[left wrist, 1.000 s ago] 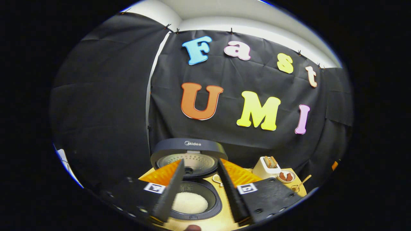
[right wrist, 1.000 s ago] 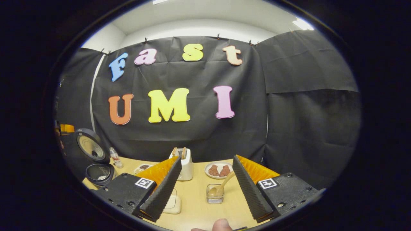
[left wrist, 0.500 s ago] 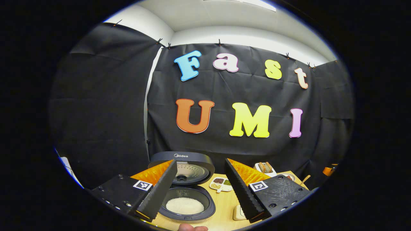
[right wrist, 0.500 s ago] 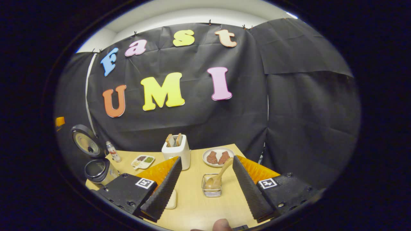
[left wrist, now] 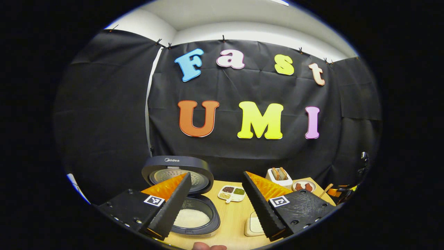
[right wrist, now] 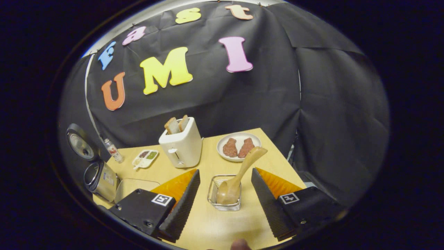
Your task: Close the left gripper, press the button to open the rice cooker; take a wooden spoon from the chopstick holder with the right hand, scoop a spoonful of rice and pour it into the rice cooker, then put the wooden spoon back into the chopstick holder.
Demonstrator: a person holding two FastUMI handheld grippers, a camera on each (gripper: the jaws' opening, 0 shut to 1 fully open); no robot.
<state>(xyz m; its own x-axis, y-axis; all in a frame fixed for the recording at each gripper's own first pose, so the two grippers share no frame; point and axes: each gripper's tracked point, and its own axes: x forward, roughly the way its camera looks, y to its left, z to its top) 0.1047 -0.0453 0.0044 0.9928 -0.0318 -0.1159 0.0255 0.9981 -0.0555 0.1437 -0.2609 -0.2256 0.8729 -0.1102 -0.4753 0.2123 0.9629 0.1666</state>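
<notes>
spoon waiting in the holder, grab not yet made

risks first. likely to tip or drag the chopstick holder [right wrist: 224, 192] if the right gripper [right wrist: 224, 205] closes low on the wire basket instead of on the wooden spoon [right wrist: 239, 177]; light mesh, nothing visibly pinning it to the table [right wrist: 208, 225]. could also slip: handle leaning up and to the right, toward the plate of meat [right wrist: 238, 146], so a pinch made square to the table may catch only an edge and let the spoon swing or twist. bowl end sitting down inside the holder, so a sideways pull may snag the rim; a lift along the handle's lean looks safer. toaster [right wrist: 181, 146] standing just behind and left, near enough to be knocked on a wide swing toward the rice cooker [left wrist: 192, 211].

jaws now. right gripper spread wide, holding nothing, touching nothing; holder and spoon sitting between the two fingers in the right gripper view, a little ahead of the tips. left gripper [left wrist: 216, 217] likewise spread wide and empty, hovering near the cooker.

cooker lid [left wrist: 177, 172] already standing up, white rice lying in the inner pot. small divided dish [left wrist: 231, 193] of grains just right of the cooker, a pale tray [left wrist: 255, 225] nearer the left gripper's right finger; which of them serves as the scoop's source, cannot tell.
</notes>
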